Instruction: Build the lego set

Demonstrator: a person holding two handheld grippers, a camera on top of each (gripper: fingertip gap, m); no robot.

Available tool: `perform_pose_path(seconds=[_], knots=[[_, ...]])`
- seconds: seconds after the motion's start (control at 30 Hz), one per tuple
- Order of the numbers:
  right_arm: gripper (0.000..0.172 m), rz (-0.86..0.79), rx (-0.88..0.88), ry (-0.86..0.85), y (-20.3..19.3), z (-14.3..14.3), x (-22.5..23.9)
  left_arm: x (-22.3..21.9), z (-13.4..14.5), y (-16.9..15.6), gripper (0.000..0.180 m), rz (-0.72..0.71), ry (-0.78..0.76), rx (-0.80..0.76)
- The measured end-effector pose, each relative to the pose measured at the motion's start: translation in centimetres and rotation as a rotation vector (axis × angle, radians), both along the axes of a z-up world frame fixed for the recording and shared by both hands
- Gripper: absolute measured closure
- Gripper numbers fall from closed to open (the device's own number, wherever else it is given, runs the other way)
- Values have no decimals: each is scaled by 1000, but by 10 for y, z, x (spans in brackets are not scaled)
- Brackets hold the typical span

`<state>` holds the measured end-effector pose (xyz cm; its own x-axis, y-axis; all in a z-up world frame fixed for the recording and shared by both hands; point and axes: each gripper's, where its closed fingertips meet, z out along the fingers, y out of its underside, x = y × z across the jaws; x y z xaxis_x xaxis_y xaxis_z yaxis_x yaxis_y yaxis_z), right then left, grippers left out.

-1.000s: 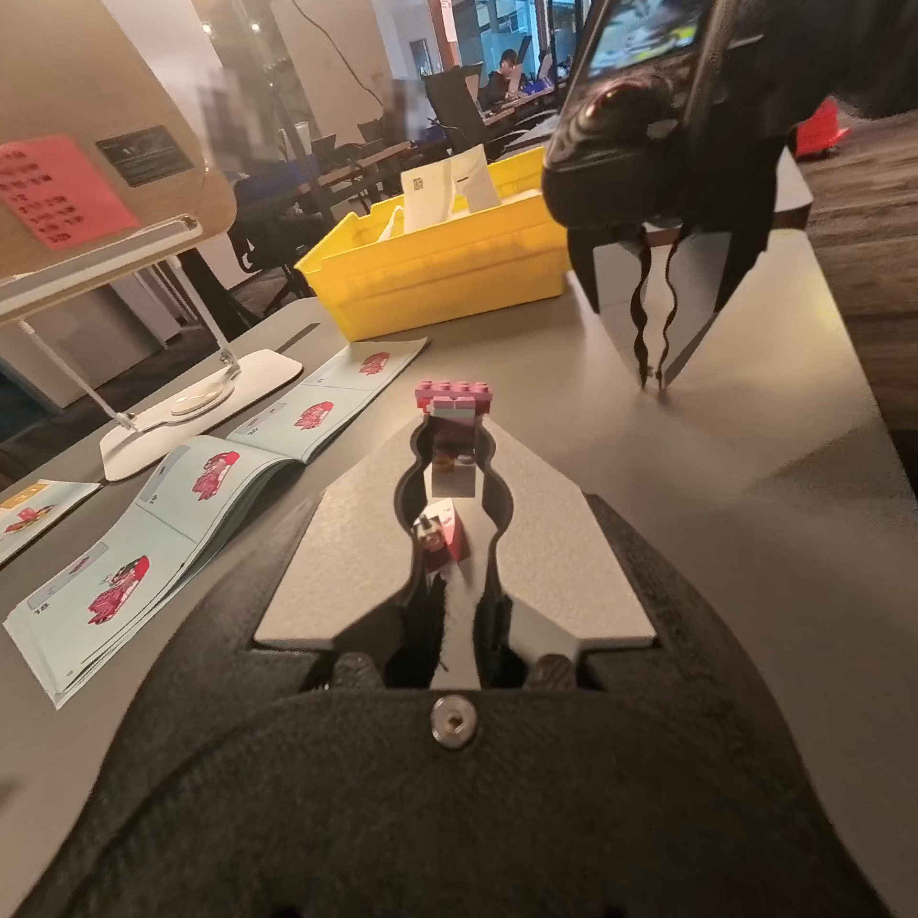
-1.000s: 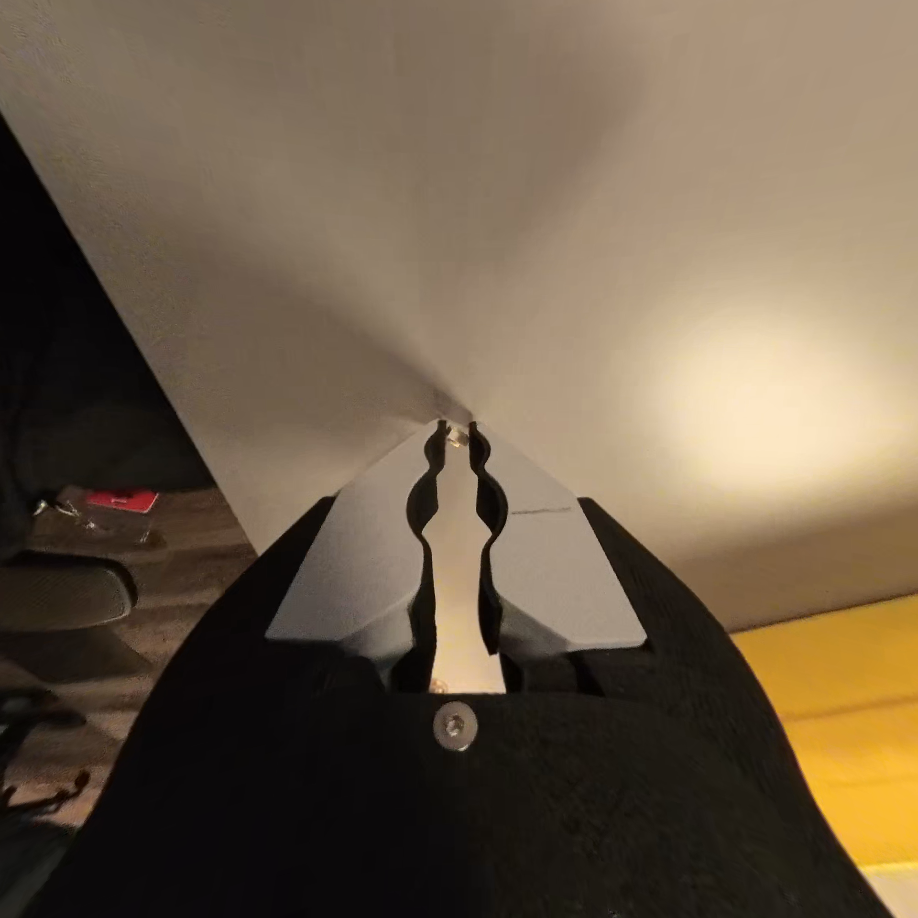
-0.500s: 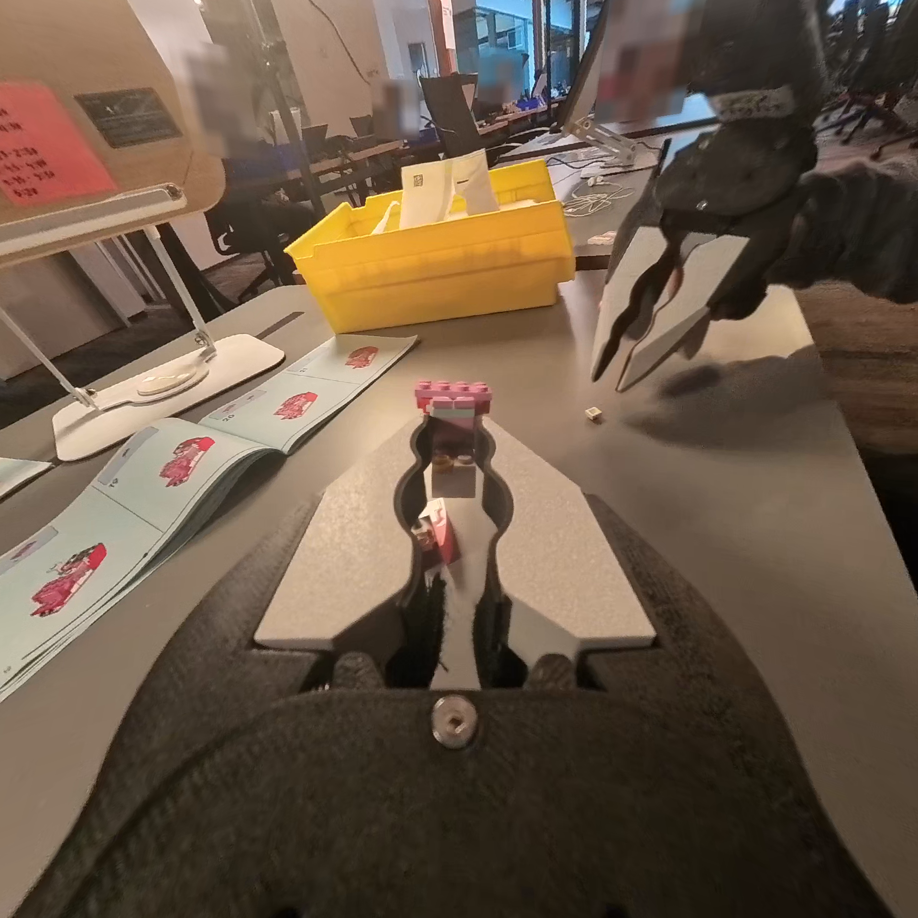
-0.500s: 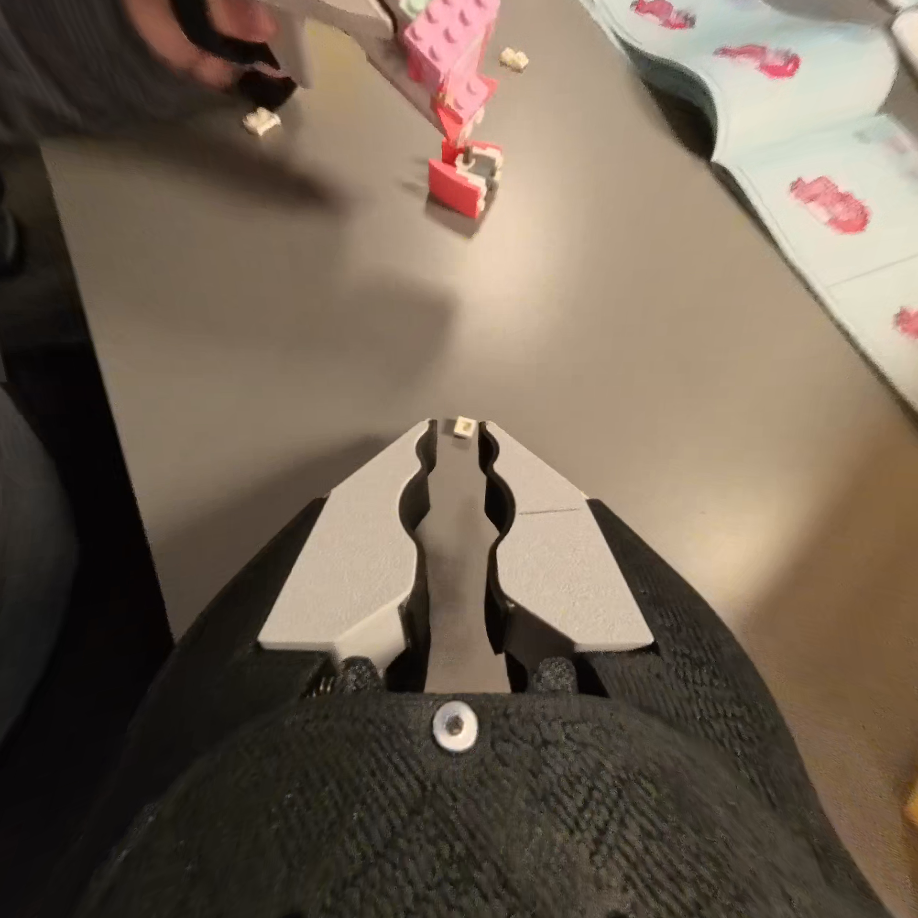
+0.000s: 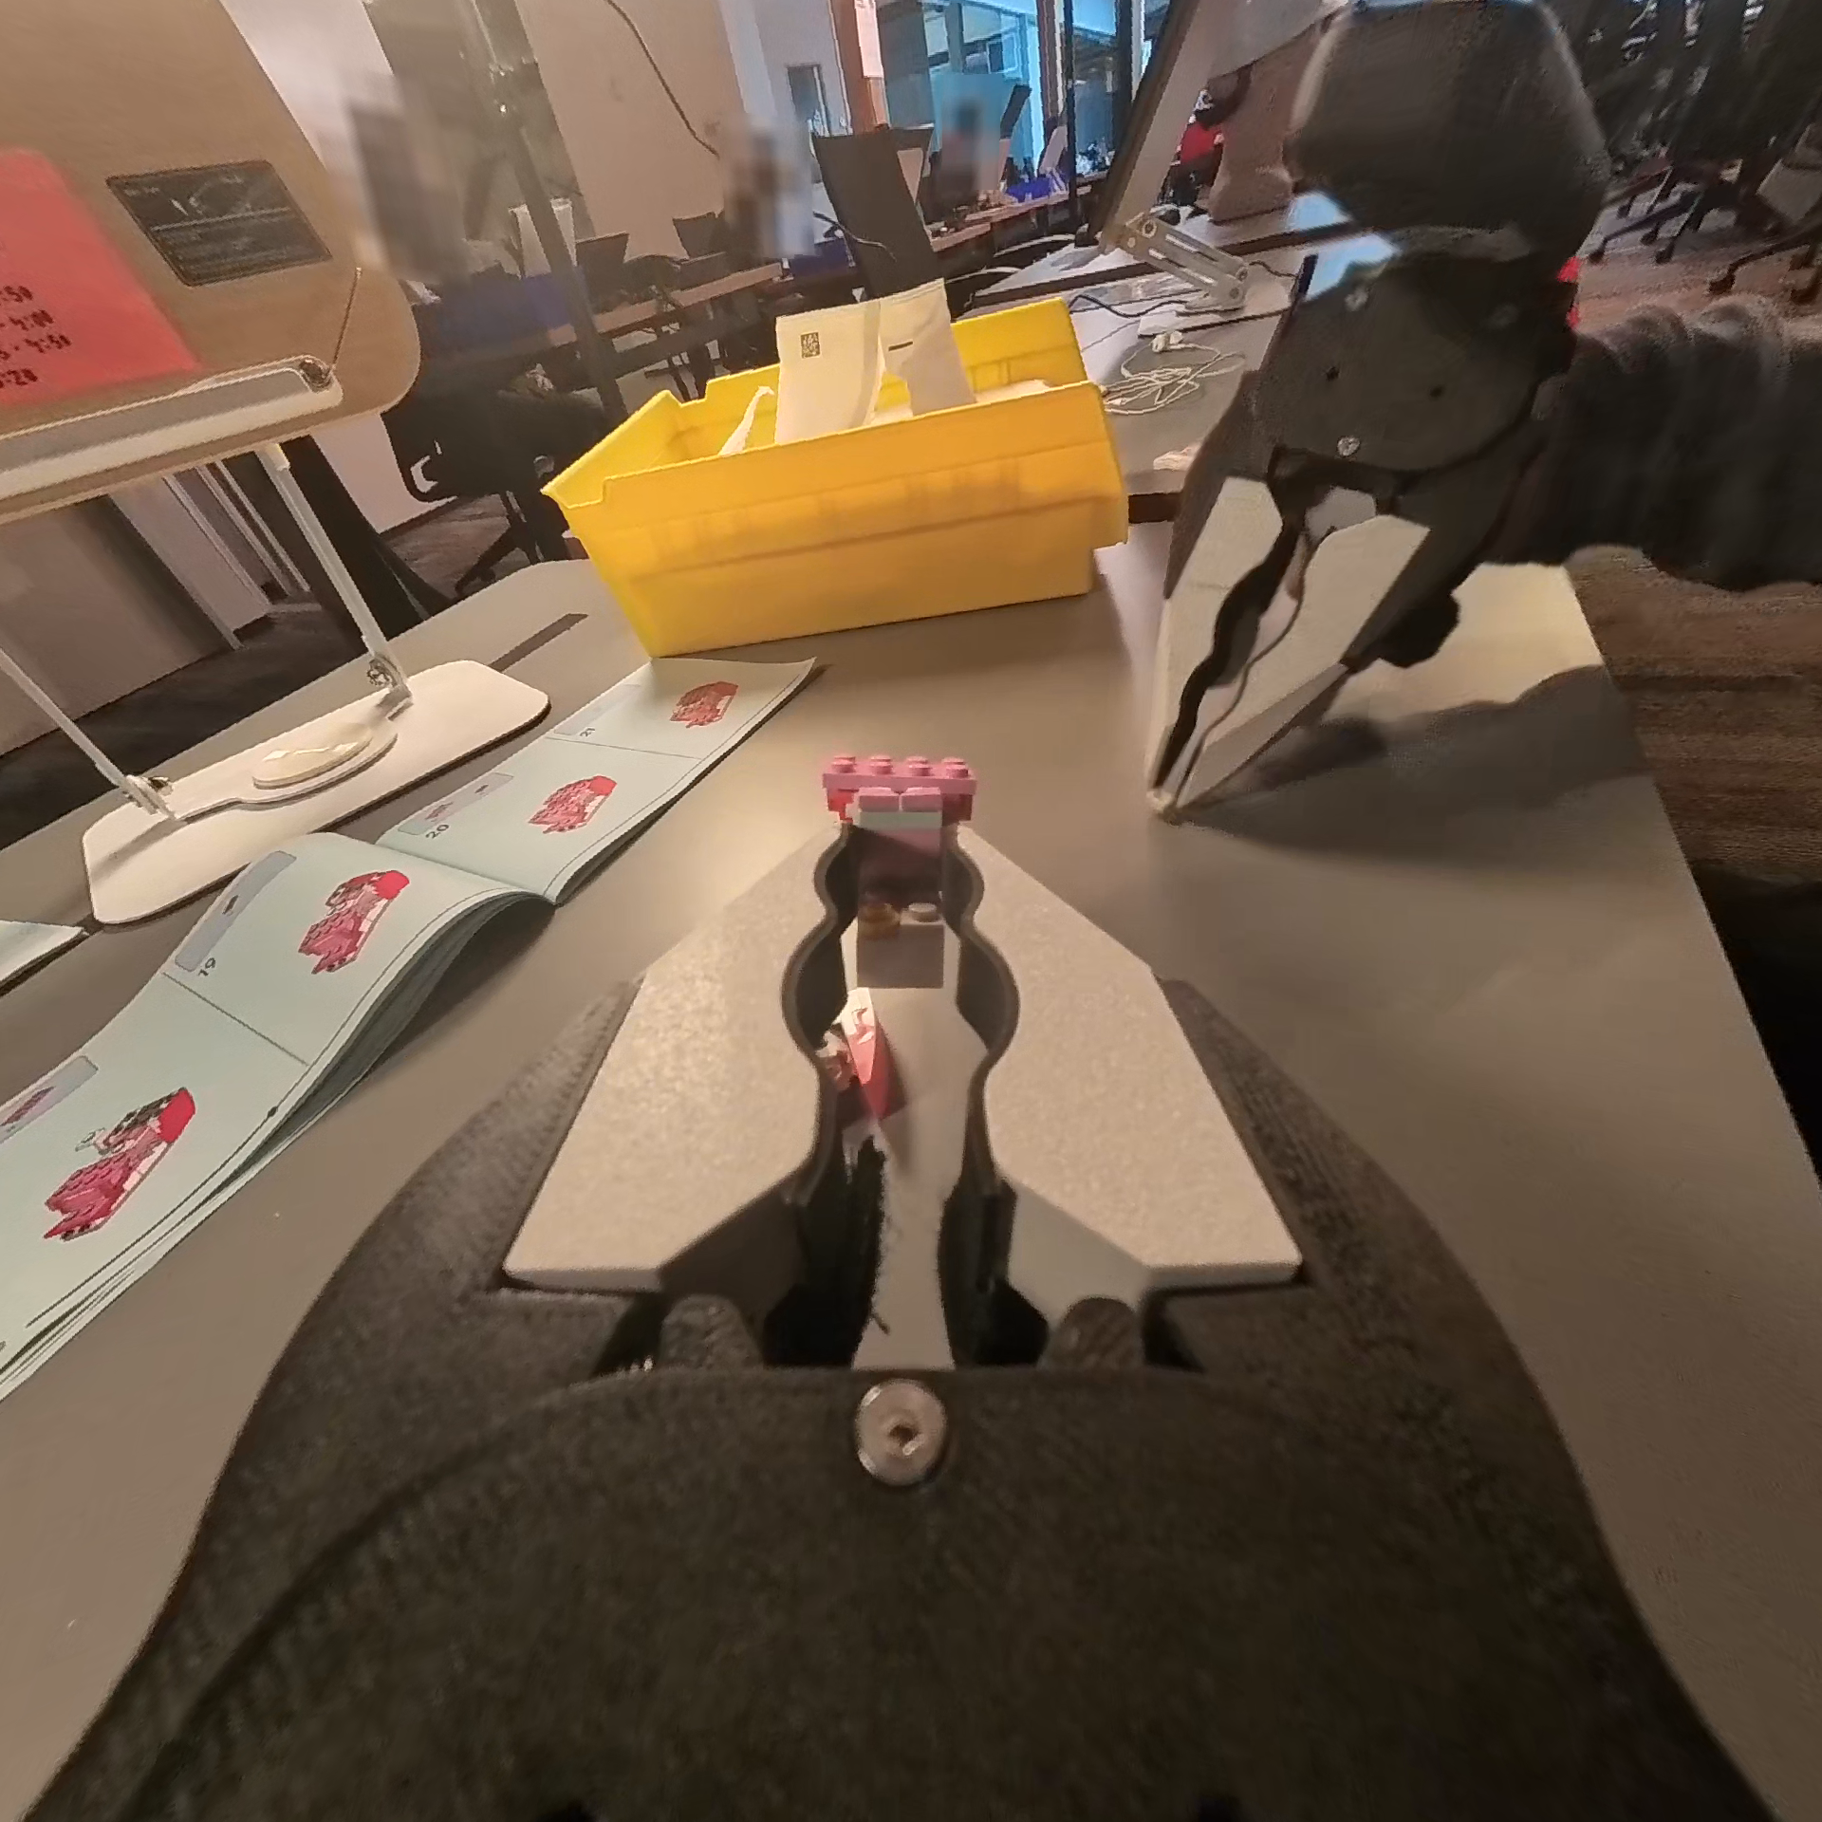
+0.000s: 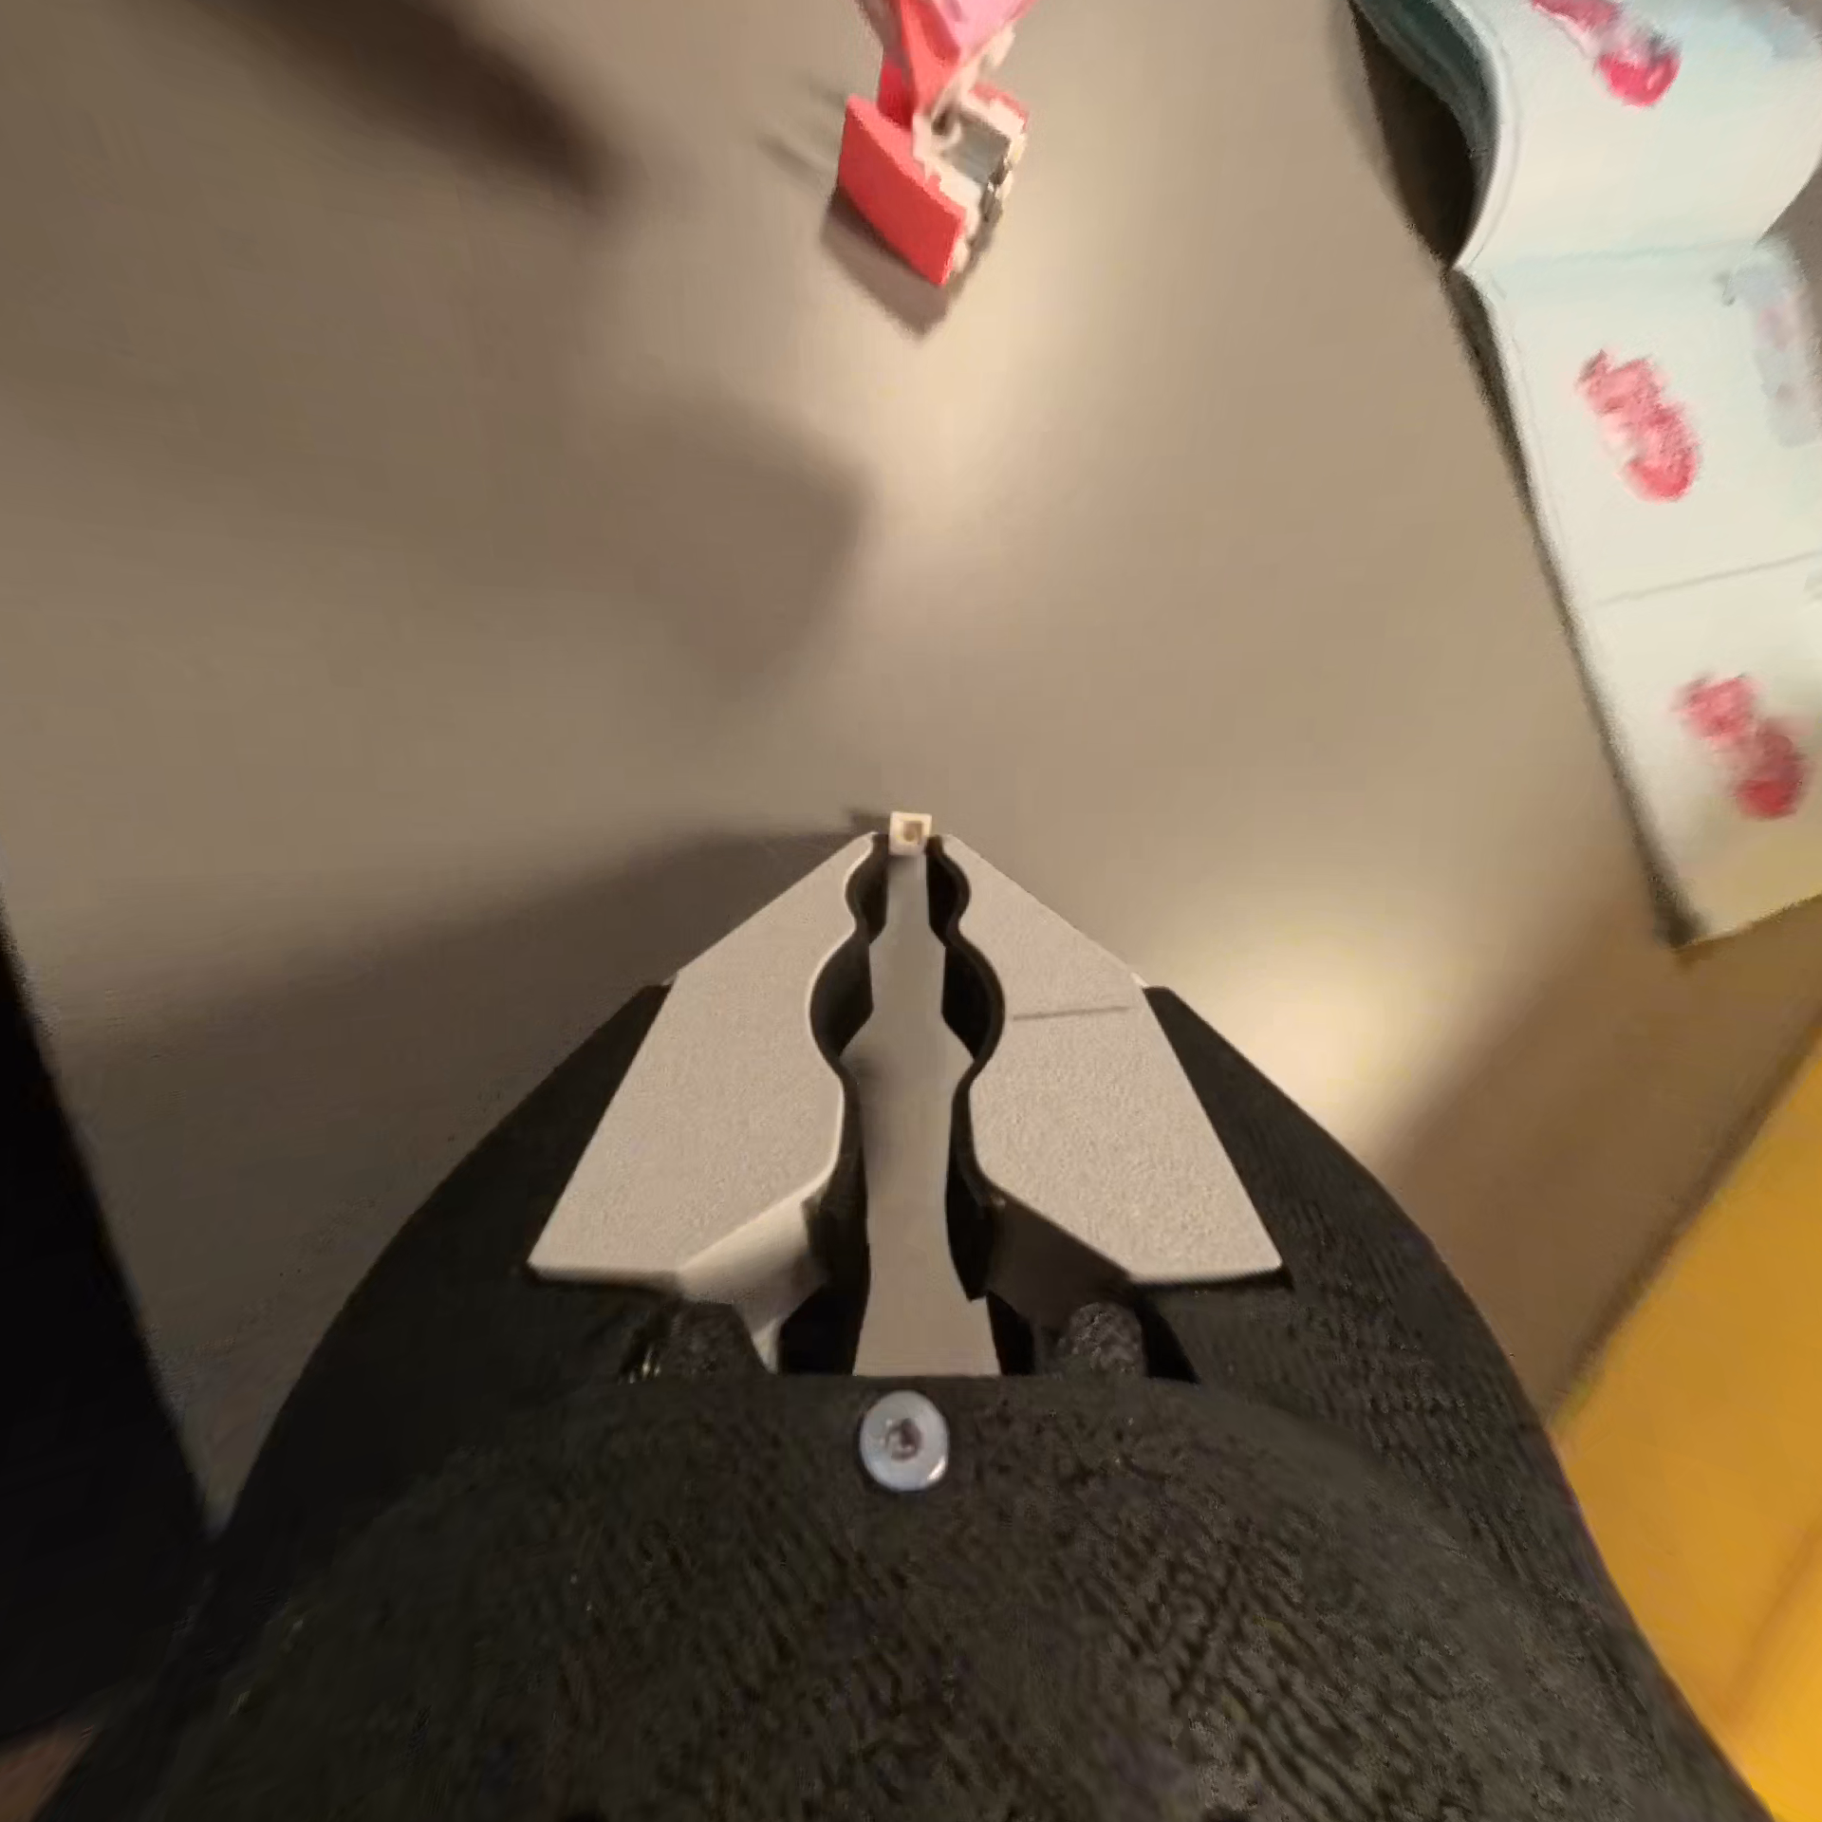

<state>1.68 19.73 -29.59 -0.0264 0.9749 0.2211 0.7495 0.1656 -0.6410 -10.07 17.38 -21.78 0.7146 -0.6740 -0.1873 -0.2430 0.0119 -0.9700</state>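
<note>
Change: half a second ago the right gripper (image 6: 908, 836) stood with its fingers apart and the small white piece (image 6: 907, 826) lying loose on the table just ahead of them; its tips are now closed on that piece, and its view has swung lower toward the table top.
Right gripper pose: seen from the left wrist view, it (image 5: 1173, 804) slants steeply down from the upper right, tips at the grey table (image 5: 1282, 986), with a dark sleeve (image 5: 1676, 444) behind it.
Right jaws: nearly together, clamped on the small white piece, which pokes out past the tips.
Left gripper pose: the left gripper (image 5: 899, 838) lies low and near level over the table, pointing toward the yellow bin (image 5: 838, 532).
Left jaws: a narrow way apart, pressed on either side of a pink brick assembly (image 5: 902, 789), whose studded top plate stands out beyond the tips; a grey block (image 5: 902, 946) of it sits between the fingers.
Nearby, left view: an open instruction booklet (image 5: 345, 927) lies left of the left gripper, a white stand base (image 5: 296, 759) beyond it, and the bin holds white paper bags (image 5: 868, 365).
Nearby, right view: a red brick piece (image 6: 917, 187), blurred, rests on the table well ahead of the right gripper; the booklet (image 6: 1676, 444) lies to the right.
</note>
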Motion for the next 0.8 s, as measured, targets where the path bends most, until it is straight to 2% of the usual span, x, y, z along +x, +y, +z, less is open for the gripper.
perform_pose_path(seconds=[0.07, 0.13, 0.23, 0.33, 0.43, 0.53, 0.63, 0.7, 0.8], knots=[[166, 110, 250, -118, 12, 6, 4, 0, 1, 0, 166, 2, -2, 6], [166, 295, 627, -293, 25, 13, 6, 0, 2, 0, 166, 2, -3, 8], [166, 709, 1120, -626, 34, 10, 10, 1, 3, -1, 166, -2, -5, 12], [166, 1055, 1332, -810, 32, 0, 14, 2, 2, -2, 165, -5, 3, 11], [165, 1275, 1450, -834, 22, -2, 8, 2, 1, -2, 165, -7, 16, 11], [166, 1367, 1452, -771, 6, -4, 5, 3, 1, -3, 166, -8, 22, 14], [152, 1303, 1340, -710, -1, -1, 9, 3, 2, -4, 166, -9, 25, 21], [148, 1115, 1133, -648, -3, 3, 15, 3, 3, -4, 166, -10, 22, 22], [142, 644, 664, -512, -7, 3, 16, 4, 3, -5, 166, -18, 17, 23]])
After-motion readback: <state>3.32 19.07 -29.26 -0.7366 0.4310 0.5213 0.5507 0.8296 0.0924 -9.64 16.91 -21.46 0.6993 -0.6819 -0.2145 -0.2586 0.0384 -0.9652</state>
